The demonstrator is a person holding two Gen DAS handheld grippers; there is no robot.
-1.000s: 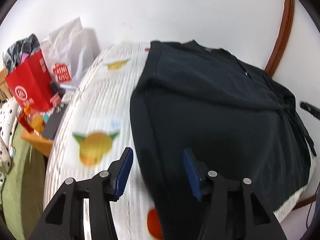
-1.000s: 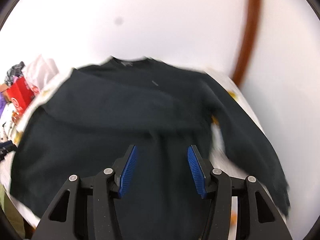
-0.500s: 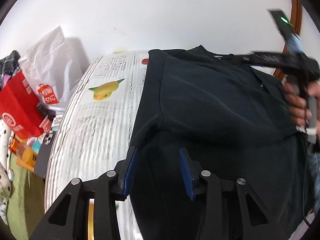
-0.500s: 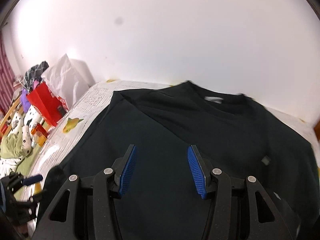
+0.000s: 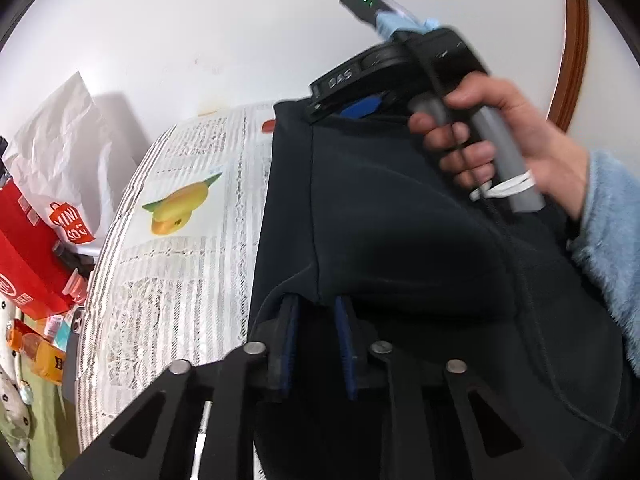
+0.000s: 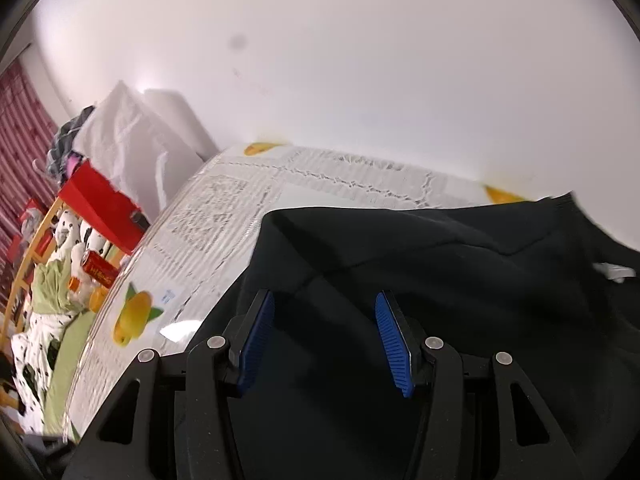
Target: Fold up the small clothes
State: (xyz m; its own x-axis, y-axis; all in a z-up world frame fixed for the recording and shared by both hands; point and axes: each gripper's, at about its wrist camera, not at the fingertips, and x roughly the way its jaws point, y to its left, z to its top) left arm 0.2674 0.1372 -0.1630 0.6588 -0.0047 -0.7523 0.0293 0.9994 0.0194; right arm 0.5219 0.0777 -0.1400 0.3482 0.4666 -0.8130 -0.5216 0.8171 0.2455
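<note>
A black sweatshirt (image 5: 400, 240) is laid flat on a table covered with a fruit-printed tablecloth (image 5: 180, 240); it occupies the right part of the cloth, and its lower portion is cut off by the frame edge in both views.

The left gripper (image 5: 316, 320) is seen closed on a raised fold of the sweatshirt at the seam near the garment's left edge. The blue pads (image 5: 289, 340) are largely covered by fabric draped over them, so the exact contact line cannot be made out.

The right gripper (image 6: 324, 316) is held over the sweatshirt (image 6: 440, 280) near its upper left corner, jaws about half open. No fabric is seen pinched between its pads (image 6: 394, 344); whether the tips touch the cloth cannot be determined.

In the left wrist view, the right gripper's tips are hidden behind the garment's far edge; only the body and the right hand (image 5: 500, 140) on the handle, with a light blue fleece sleeve (image 5: 608, 240), are visible, blurred.

A red bag (image 5: 28, 264) and a white bag (image 5: 68, 152) stand beside the table, partly cut off.
</note>
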